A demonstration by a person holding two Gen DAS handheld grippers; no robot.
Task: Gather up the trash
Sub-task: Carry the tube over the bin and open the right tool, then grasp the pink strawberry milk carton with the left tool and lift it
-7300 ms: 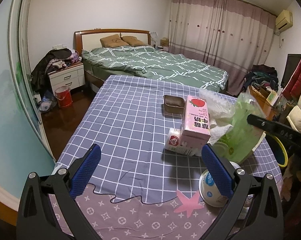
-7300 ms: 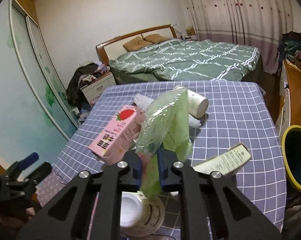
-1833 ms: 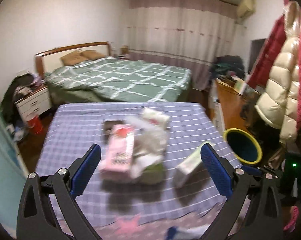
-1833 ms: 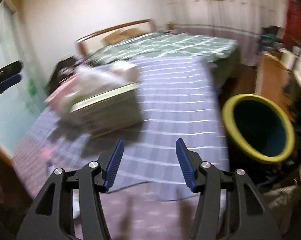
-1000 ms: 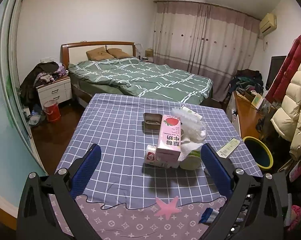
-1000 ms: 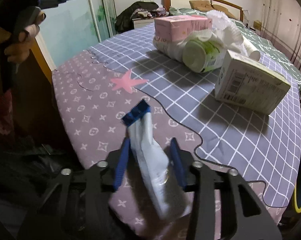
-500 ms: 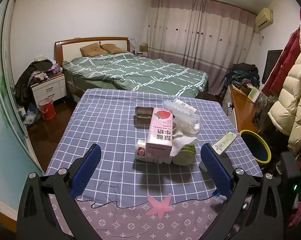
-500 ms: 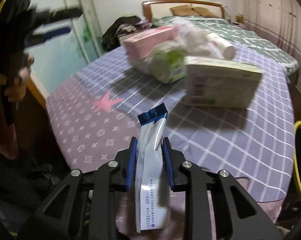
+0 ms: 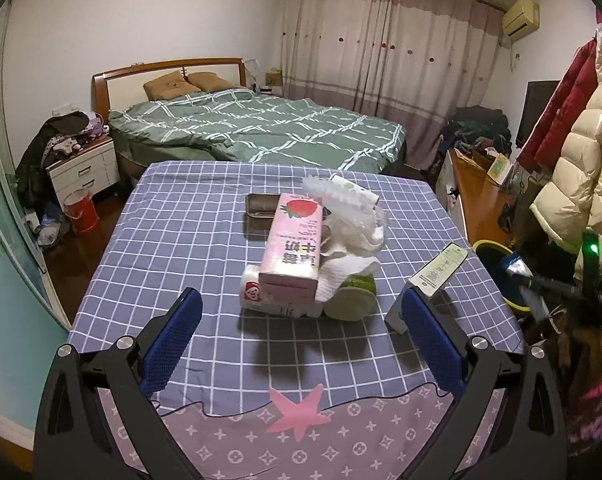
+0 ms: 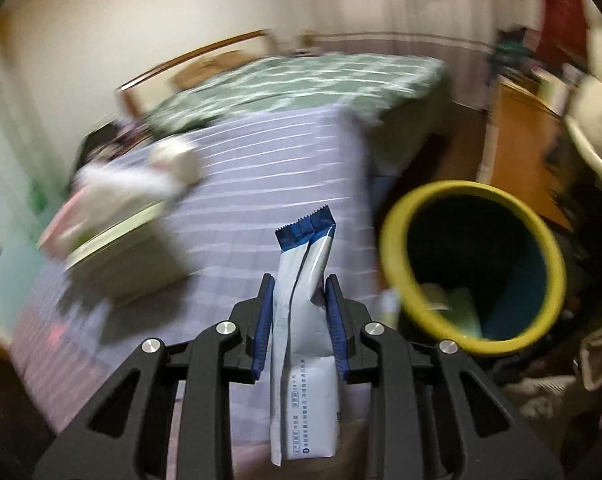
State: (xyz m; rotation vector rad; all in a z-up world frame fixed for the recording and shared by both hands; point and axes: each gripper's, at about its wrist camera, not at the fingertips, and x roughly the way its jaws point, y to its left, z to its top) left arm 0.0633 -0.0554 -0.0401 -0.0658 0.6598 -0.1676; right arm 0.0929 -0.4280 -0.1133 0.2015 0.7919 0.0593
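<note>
My right gripper (image 10: pixel 297 286) is shut on a white packet with a blue end (image 10: pixel 307 240), held upright between the pads. It hangs past the table's right edge, just left of a yellow-rimmed bin (image 10: pixel 397 216) with some trash inside. The left wrist view shows this gripper as a blur (image 9: pixel 521 276) over the bin (image 9: pixel 491 246). My left gripper (image 9: pixel 301 304) is open above the table's near side, with nothing between its fingers. Ahead of it lies a pile: a pink strawberry milk carton (image 9: pixel 293 244), white tissue (image 9: pixel 349 268), a green cup (image 9: pixel 351 294) and a white-green box (image 9: pixel 437 276).
A checked purple cloth covers the table (image 9: pixel 173 216). A small metal tin (image 9: pixel 261 204) sits behind the pile. A green bed (image 9: pixel 261 128) stands beyond the table, a wooden desk (image 9: pixel 473 200) and hanging coats (image 9: pixel 577 160) to the right.
My right gripper swung right with the packet, from over the table to beside the bin, and rolled. The left gripper came slightly closer to the pile.
</note>
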